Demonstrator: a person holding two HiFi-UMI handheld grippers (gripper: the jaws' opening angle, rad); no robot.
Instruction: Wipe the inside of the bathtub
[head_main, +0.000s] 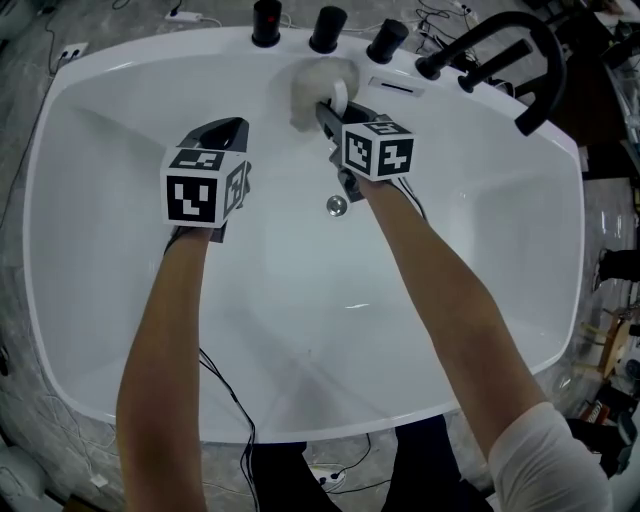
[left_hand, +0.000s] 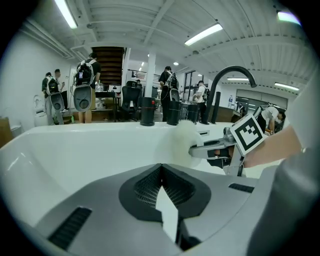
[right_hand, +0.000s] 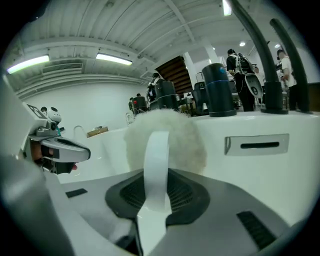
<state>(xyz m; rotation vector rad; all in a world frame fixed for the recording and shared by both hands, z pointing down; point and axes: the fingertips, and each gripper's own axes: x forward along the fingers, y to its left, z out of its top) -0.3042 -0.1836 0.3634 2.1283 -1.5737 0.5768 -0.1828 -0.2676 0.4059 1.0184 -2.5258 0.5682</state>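
At the left of the head view, the white bathtub (head_main: 70, 200) is seen from above, its inner wall bare and glossy. The left gripper (head_main: 232, 127) is held over the left half of the basin, above the floor and touching nothing. In the left gripper view its dark ribbed pads (left_hand: 145, 187) are brought together at the tips, and nothing is held between them.

Near the middle, the round metal drain (head_main: 337, 205) is set into the tub floor, just below the right gripper's marker cube. On the far rim, three black knobs (head_main: 328, 28) are lined up. Below them, a fluffy white wiping pad (head_main: 310, 85) is pressed against the far inner wall (the end wall under the knobs).

The pad is carried by the right gripper (head_main: 325, 105). In the right gripper view the jaws are closed on the pad's white strap (right_hand: 156, 165), which is looped up over the fleece. A rectangular overflow slot (right_hand: 260, 145) is seen in the wall just to the right of the pad.

Further right, a curved black spout (head_main: 500, 40) is mounted on the rim, arching over the tub's corner.
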